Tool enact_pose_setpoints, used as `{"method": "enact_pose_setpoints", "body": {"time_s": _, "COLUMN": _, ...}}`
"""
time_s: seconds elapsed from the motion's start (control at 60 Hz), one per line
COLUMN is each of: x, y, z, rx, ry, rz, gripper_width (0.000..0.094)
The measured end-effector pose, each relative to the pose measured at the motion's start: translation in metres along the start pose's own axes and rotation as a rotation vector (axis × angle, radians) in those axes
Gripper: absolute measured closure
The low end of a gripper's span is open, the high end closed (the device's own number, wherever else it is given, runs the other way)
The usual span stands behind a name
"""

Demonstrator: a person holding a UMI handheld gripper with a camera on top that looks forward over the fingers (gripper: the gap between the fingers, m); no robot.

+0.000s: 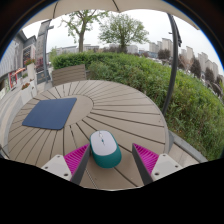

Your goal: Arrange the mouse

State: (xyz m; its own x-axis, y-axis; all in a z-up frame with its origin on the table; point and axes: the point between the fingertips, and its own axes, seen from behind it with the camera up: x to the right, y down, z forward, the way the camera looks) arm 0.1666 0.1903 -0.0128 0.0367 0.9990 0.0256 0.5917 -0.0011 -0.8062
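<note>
A white and teal mouse [104,148] lies on the round wooden slatted table [120,110], between my two fingers with a gap at each side. My gripper [110,160] is open, its pink pads [76,157] flanking the mouse's near end. A dark blue mouse mat [50,113] lies flat on the table, ahead of the fingers and to the left, apart from the mouse.
The table's curved far edge runs ahead. A wooden bench [70,73] stands beyond the table at the left. A green hedge [150,75] and grass lie beyond and to the right. A vertical pole [173,60] stands at the right.
</note>
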Motion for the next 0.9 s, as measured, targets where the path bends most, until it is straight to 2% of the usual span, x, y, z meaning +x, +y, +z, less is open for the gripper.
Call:
{"method": "enact_pose_setpoints", "body": {"time_s": 0.183, "x": 0.0, "y": -0.006, "z": 0.012, "rx": -0.024, "ry": -0.001, "rz": 0.018, "gripper_width": 0.0079}}
{"method": "enact_pose_setpoints", "body": {"time_s": 0.35, "x": -0.002, "y": -0.008, "z": 0.014, "rx": -0.043, "ry": 0.005, "rz": 0.016, "gripper_width": 0.0116}}
{"method": "enact_pose_setpoints", "body": {"time_s": 0.383, "x": -0.004, "y": -0.008, "z": 0.015, "rx": -0.047, "ry": -0.002, "rz": 0.009, "gripper_width": 0.0193}}
{"method": "enact_pose_setpoints", "body": {"time_s": 0.4, "x": -0.005, "y": -0.008, "z": 0.015, "rx": -0.05, "ry": -0.006, "rz": 0.003, "gripper_width": 0.0297}}
{"method": "enact_pose_setpoints", "body": {"time_s": 0.417, "x": -0.005, "y": -0.008, "z": 0.016, "rx": -0.055, "ry": -0.008, "rz": -0.006, "gripper_width": 0.0464}}
{"method": "enact_pose_setpoints", "body": {"time_s": 0.467, "x": 0.005, "y": -0.009, "z": 0.014, "rx": -0.079, "ry": 0.043, "rz": -0.007, "gripper_width": 0.0499}}
{"method": "enact_pose_setpoints", "body": {"time_s": 0.533, "x": 0.004, "y": -0.012, "z": 0.02, "rx": -0.1, "ry": 0.033, "rz": -0.022, "gripper_width": 0.0508}}
{"method": "enact_pose_setpoints", "body": {"time_s": 0.7, "x": -0.032, "y": -0.081, "z": 0.009, "rx": -0.076, "ry": -0.023, "rz": 0.001, "gripper_width": 0.0509}}
{"method": "enact_pose_setpoints", "body": {"time_s": 0.8, "x": -0.081, "y": -0.131, "z": 0.01, "rx": -0.048, "ry": -0.072, "rz": -0.009, "gripper_width": 0.0509}}
{"method": "enact_pose_setpoints", "body": {"time_s": 0.9, "x": -0.143, "y": -0.158, "z": 0.025, "rx": -0.026, "ry": -0.141, "rz": 0.018, "gripper_width": 0.0509}}
